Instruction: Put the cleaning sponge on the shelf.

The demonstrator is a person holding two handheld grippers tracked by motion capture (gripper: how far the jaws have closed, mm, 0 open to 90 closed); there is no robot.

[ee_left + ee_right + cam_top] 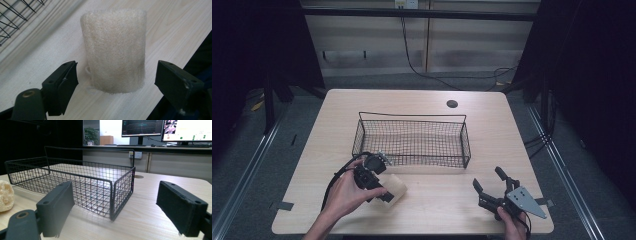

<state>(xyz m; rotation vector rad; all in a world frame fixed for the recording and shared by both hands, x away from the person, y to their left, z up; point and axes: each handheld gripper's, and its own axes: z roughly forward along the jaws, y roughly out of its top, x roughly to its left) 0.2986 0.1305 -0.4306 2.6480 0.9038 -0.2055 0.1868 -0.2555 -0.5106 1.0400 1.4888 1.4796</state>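
Left hand-held gripper [113, 82] is straddling the loofah sponge [115, 50] with jaws apart, not yet gripping; the sponge is lying on the worktop [432, 200] just in front of the wire basket [412, 137], which is sitting empty. Right hand-held gripper [489, 187], jaws apart, is waiting near the basket's right corner. Monitors [142, 127] are glowing beyond the basket.

Right gripper view: we see the right tongs [117, 212] with jaws spread wide over the desk [150, 215], facing a corner of the black wire basket [82, 185]; a pale loofah [6, 195] lies at far left, monitors [162, 130] behind
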